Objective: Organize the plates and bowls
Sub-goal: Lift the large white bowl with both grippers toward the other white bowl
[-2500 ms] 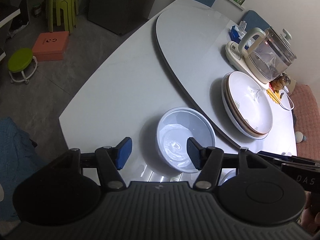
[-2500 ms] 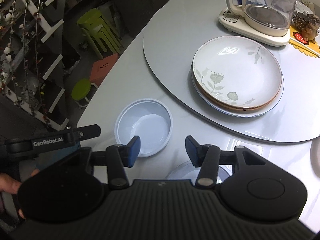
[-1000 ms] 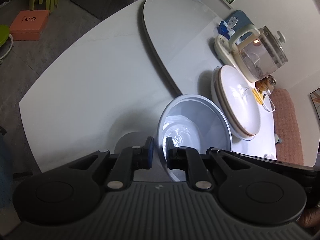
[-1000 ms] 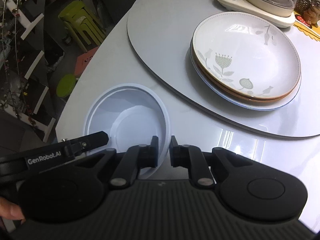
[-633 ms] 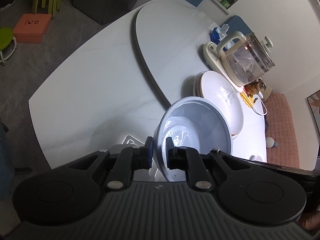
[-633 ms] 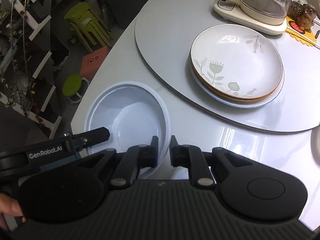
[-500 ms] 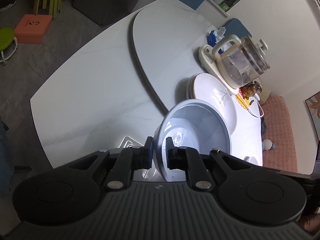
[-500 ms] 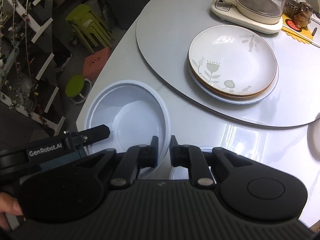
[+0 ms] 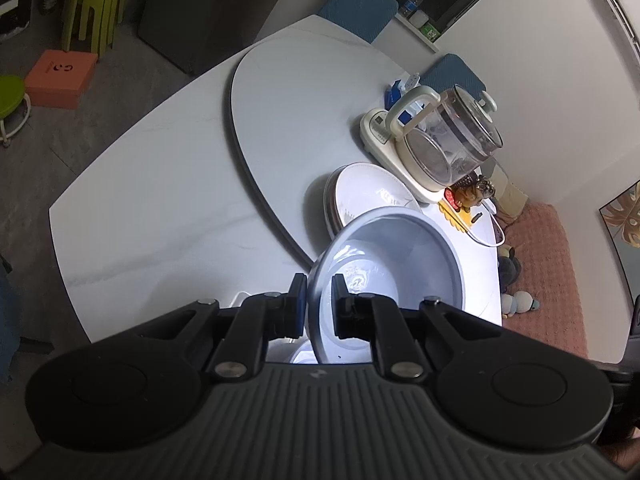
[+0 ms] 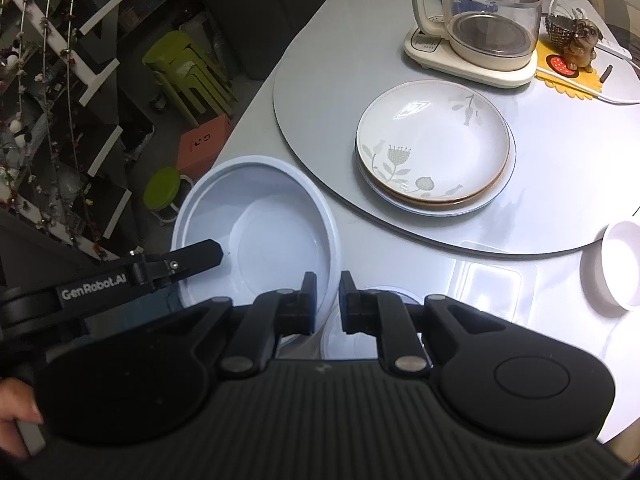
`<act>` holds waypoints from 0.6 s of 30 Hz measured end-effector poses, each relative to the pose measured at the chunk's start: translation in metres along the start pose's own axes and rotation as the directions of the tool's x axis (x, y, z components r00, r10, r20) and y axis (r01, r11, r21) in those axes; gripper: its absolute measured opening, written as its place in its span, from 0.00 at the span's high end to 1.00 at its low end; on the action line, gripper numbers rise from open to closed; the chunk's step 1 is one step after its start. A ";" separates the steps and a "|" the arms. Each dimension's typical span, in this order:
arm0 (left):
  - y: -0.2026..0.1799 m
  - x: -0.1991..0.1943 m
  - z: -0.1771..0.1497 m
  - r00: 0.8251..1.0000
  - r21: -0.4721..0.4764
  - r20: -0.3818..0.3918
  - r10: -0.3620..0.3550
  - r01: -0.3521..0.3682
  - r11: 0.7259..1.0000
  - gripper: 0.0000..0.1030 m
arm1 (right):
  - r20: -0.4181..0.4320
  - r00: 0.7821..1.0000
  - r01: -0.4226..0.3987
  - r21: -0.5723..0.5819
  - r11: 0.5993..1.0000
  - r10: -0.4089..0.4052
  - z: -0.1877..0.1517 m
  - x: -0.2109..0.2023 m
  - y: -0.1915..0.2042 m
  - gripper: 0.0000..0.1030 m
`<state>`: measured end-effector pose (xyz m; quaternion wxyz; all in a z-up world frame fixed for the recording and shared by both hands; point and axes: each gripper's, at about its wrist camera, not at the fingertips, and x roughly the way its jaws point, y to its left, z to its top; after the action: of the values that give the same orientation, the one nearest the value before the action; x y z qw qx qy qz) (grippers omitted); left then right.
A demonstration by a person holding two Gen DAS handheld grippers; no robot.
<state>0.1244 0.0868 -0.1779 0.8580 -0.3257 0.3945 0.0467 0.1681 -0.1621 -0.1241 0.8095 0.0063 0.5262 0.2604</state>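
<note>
Both grippers pinch opposite rims of the white bowl point(image 10: 256, 232), lifted above the table's near edge: left gripper point(image 9: 319, 304), right gripper point(image 10: 327, 300). Risk: uneven pull twists the thin rim loose, dropping the bowl.

A glass kettle point(image 10: 491, 12) sits on its cream base point(image 10: 472, 66) at the far side of the grey turntable point(image 9: 296, 120) on the white worktop point(image 9: 160, 184). Just beside the base, a small brown figurine point(image 10: 580, 46) stands on a yellow mat point(image 10: 570, 76). Down on the floor are stacked green stools point(image 10: 188, 76), an orange box point(image 9: 60, 78) and a round green stool point(image 10: 164, 190).
</note>
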 end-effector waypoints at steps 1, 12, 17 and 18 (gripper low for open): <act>-0.003 0.001 -0.001 1.000 0.002 0.004 0.003 -0.003 1.000 0.86 | 0.006 1.000 -0.006 -0.003 1.000 0.006 -0.001 -0.002 -0.002 0.86; -0.022 0.030 -0.038 0.998 0.010 -0.016 0.062 -0.062 0.998 0.86 | 0.007 1.000 -0.007 -0.003 1.000 0.007 -0.021 0.007 -0.034 0.86; -0.014 0.053 -0.061 0.997 -0.005 -0.032 0.071 -0.071 0.997 0.86 | -0.034 0.999 0.005 -0.003 1.000 -0.005 -0.040 0.027 -0.048 0.86; -0.013 0.057 -0.064 0.997 -0.008 -0.034 0.074 -0.074 0.997 0.86 | -0.042 0.999 0.009 -0.001 1.000 -0.009 -0.043 0.031 -0.050 0.86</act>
<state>0.1266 0.0287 -0.2424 0.8474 -0.3155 0.4205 0.0748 0.1621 -0.2035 -0.1842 0.7994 -0.0018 0.5430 0.2572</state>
